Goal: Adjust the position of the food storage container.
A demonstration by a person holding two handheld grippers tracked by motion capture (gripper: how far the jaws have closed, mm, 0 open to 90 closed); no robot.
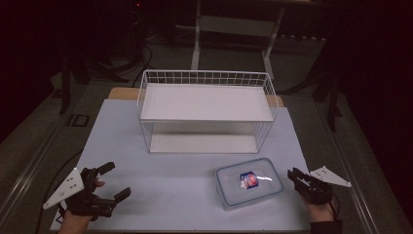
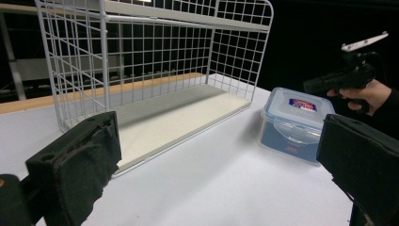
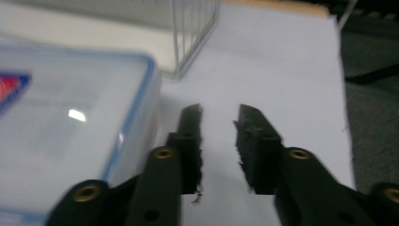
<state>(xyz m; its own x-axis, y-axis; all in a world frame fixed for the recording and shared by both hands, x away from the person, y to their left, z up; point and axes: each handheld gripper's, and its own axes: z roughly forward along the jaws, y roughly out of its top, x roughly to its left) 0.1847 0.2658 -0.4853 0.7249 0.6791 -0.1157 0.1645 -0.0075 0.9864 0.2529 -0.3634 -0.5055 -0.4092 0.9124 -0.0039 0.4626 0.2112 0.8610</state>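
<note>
Here, you sit at one table point(image 1: 146, 204) covered in pale blue, holding two grippers, with one wire rack and one plastic box in front of you.

The white wire rack point(image 1: 207, 109) stands at the far middle of the table. It has two flat white shelves, one above the other. The clear plastic box point(image 1: 249, 183) lies near your edge, right of centre, well apart from the rack. It has a blue-rimmed lid and one red and blue label on top.

Your left gripper point(image 1: 109, 187) rests at the near left corner. Its jaws are spread wide, with nothing between them. Your right gripper point(image 1: 295, 176) sits just beside the right end of the box. Its jaws are a small way apart, with nothing between them and bare table under the gap.

The high view alone takes in the dark floor, a table frame point(image 1: 234, 34) beyond and one small red light point(image 1: 138, 5) at the top.

The left gripper view looks low across the table, through the rack's wire grid. It shows the side wall of the box, with your right hand point(image 2: 371, 94) holding its gripper behind it.

The right gripper view is blurred. It shows the box close up at the left, just beside the left jaw; whether they touch is unclear.
</note>
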